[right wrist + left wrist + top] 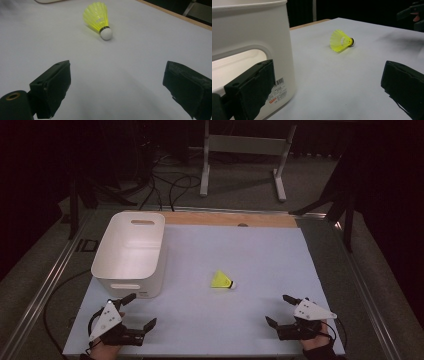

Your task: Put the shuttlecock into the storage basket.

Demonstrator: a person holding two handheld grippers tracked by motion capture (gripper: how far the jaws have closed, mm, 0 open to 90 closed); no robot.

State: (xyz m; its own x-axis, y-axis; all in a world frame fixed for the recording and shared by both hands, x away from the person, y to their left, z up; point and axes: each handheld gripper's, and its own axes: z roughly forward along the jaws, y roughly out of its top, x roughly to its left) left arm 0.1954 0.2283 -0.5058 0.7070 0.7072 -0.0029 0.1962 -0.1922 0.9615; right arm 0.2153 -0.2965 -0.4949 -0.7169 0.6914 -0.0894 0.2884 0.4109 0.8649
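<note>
A yellow shuttlecock (221, 280) with a white cork tip lies on its side near the middle of the white table mat (240, 255). It also appears ahead of the jaws in the left gripper view (341, 41) and in the right gripper view (98, 18). My left gripper (139, 311) rests open at the front left, just in front of a white plastic bin (131, 251). The bin's wall (249, 37) stands right beside the left jaw. My right gripper (280, 309) rests open at the front right, empty, with the shuttlecock some way ahead.
The bin has handle cut-outs and a barcode label (277, 91). A wooden strip (230, 219) edges the mat's far side. Metal rails (45, 285) run along the table's sides. Beyond stand a grey frame's legs (242, 150) and cables on the floor.
</note>
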